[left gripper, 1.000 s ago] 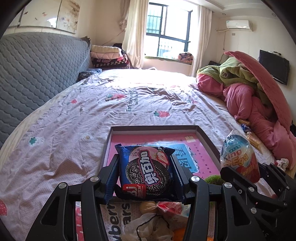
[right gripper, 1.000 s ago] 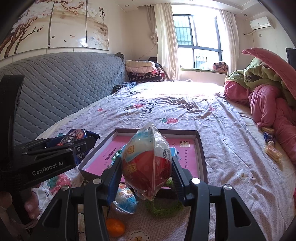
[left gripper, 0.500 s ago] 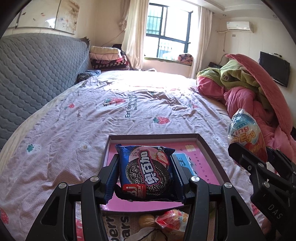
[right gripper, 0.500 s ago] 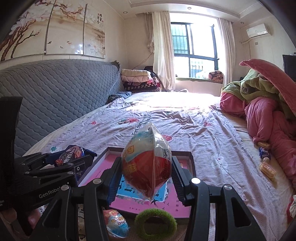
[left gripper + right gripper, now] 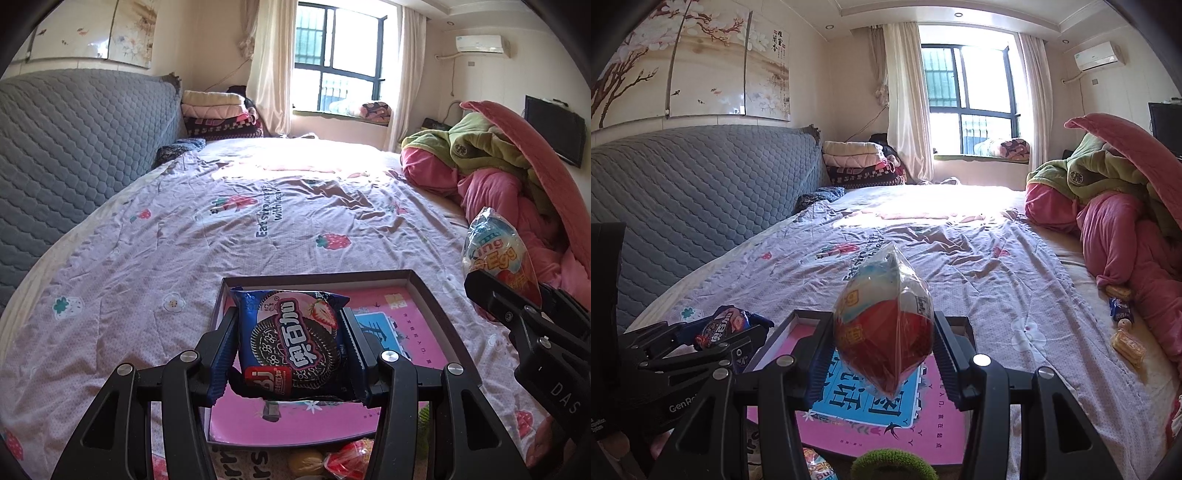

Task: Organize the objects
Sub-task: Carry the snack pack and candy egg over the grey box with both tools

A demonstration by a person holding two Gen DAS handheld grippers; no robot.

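Left wrist: left gripper [image 5: 290, 345] fingers are pinching the cookie packet [image 5: 291, 347] over the box [image 5: 439, 306]; right gripper showing at 3 o'clock.
Right wrist: right gripper [image 5: 884, 350] fingers are pinching the egg snack [image 5: 884, 325] over the box; bed [image 5: 960, 258] lying beyond at 12.

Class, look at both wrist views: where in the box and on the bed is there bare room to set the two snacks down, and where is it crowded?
The box floor is bare. The sheet between it, the headboard and the blankets is free. Crowded: snacks at the box's near edge. Cookie pack in left gripper, egg in right gripper.
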